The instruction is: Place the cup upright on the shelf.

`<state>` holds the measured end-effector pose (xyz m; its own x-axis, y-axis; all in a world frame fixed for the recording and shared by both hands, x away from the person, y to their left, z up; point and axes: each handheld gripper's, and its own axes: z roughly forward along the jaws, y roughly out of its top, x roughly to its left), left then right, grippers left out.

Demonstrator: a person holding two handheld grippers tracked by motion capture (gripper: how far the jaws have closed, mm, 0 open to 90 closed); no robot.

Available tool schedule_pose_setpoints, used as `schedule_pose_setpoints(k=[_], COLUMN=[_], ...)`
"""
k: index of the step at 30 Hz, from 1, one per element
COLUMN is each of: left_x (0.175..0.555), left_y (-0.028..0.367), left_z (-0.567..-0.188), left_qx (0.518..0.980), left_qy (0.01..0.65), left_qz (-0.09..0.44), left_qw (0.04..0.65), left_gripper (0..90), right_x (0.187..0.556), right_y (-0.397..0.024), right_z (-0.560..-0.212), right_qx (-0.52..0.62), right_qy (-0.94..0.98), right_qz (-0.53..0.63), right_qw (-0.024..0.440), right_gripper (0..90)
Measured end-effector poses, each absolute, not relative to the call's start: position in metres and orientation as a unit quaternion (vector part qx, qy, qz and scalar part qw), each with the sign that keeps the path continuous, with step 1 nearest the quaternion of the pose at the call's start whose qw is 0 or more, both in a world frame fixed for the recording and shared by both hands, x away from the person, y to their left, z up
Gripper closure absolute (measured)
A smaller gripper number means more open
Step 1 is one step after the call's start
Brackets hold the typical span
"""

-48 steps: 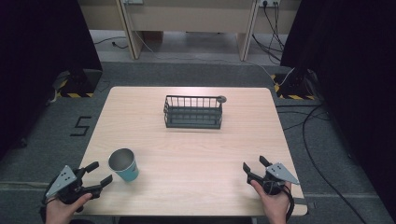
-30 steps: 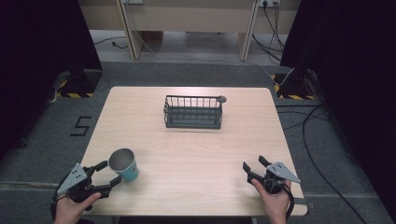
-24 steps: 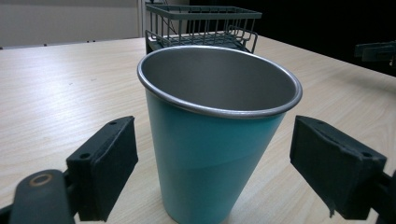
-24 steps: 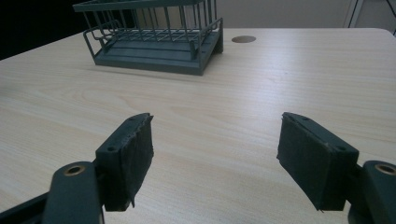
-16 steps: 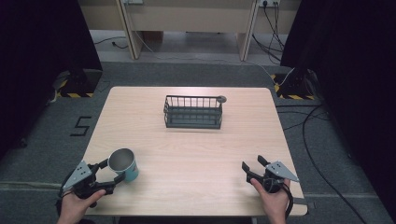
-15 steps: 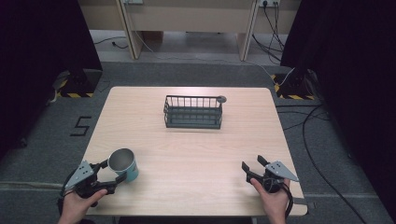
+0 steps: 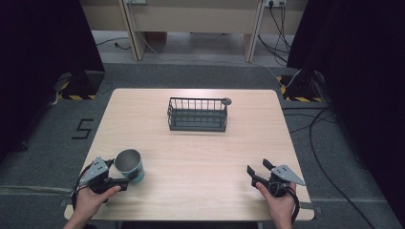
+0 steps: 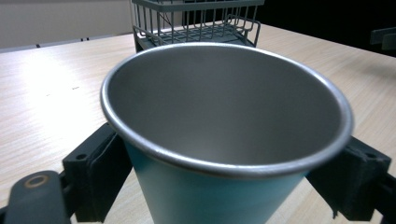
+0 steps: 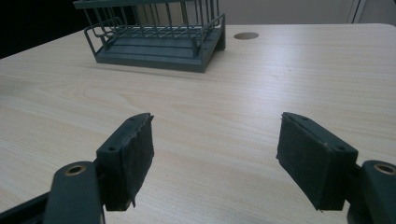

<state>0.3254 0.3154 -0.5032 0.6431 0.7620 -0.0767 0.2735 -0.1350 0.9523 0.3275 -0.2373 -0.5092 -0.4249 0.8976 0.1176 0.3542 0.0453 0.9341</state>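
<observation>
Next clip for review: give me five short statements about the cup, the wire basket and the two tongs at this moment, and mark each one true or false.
1. The cup stands upright on the table. True.
2. The left tongs have their jaws on either side of the cup. True; the left gripper view shows a pad at each side of it, though whether they press on it cannot be told.
3. The cup sits inside the wire basket. False: the basket is at the far middle of the table, apart from the cup.
4. The right tongs grip a spoon. False: their jaws stand open with nothing between them.
5. The cup is full of liquid. False: its metal inside looks empty.
</observation>
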Motion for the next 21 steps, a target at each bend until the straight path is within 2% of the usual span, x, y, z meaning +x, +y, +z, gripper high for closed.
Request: schedule_pose_setpoints(k=[21], left_x=[0.3308], left_y=[0.3139], left_z=[-0.5049], left_qx=[0.715], left_qy=[0.357], left_qz=[0.218], left_qw=[0.560], left_gripper=[15.0], right_x=[0.3287], right_y=[-0.2374], right_z=[-0.5115], right_qx=[0.468], right_qy=[0.675], right_qz=[0.507], right_qw=[0.263], right_gripper=[28.0])
